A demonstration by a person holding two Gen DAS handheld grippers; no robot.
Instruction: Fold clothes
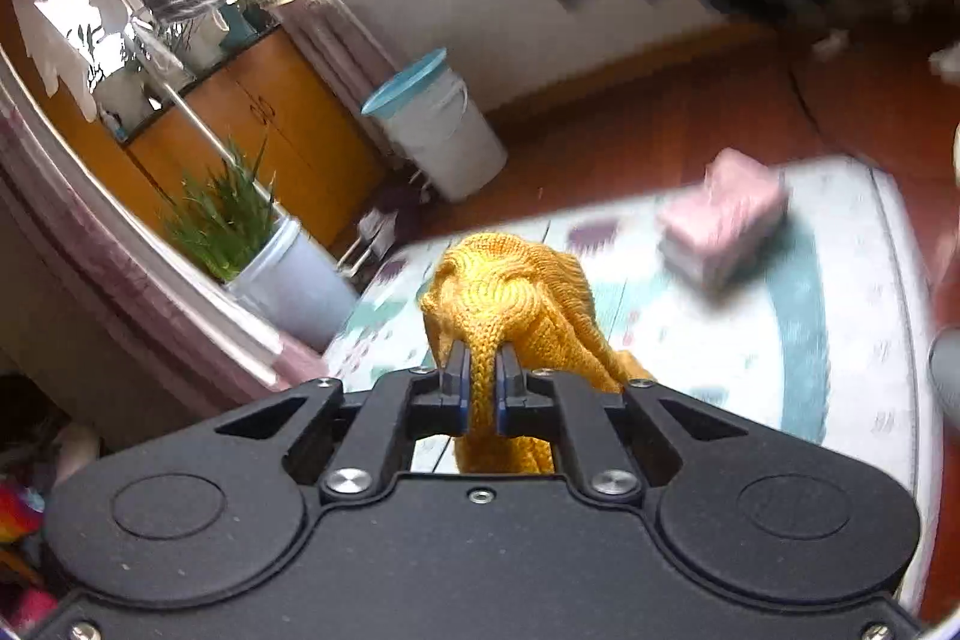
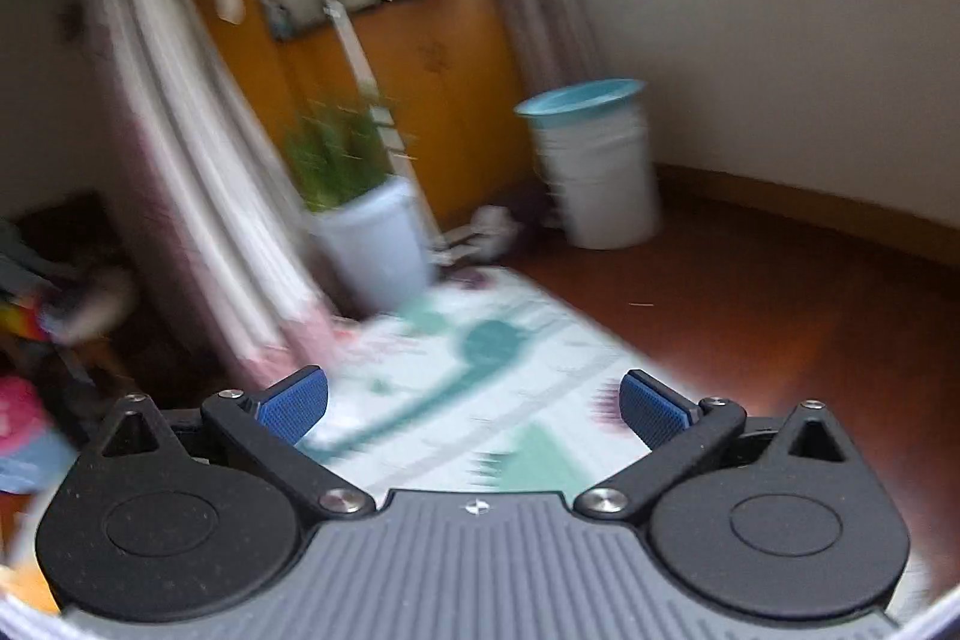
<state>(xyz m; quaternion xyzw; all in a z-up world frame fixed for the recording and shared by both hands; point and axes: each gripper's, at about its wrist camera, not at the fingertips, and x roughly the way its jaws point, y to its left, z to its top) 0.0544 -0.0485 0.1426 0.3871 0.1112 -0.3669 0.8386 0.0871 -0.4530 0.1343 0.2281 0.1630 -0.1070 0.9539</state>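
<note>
over the patterned play mat [image 1: 750,340], the left gripper [image 1: 480,376] clamps a bunched yellow knit sweater [image 1: 510,280] at its six o'clock, probably lifting it to shake flat, while the right gripper [image 2: 474,406] gapes empty.

A red-brown wooden floor [image 1: 660,130] carries a pale play mat [image 1: 750,340] printed with teal and purple shapes. A blurred stack of folded pink clothes [image 1: 723,220] lies on the mat. A white bucket [image 1: 447,136] and a potted plant [image 1: 288,268] stand on the floor beside it.
</note>
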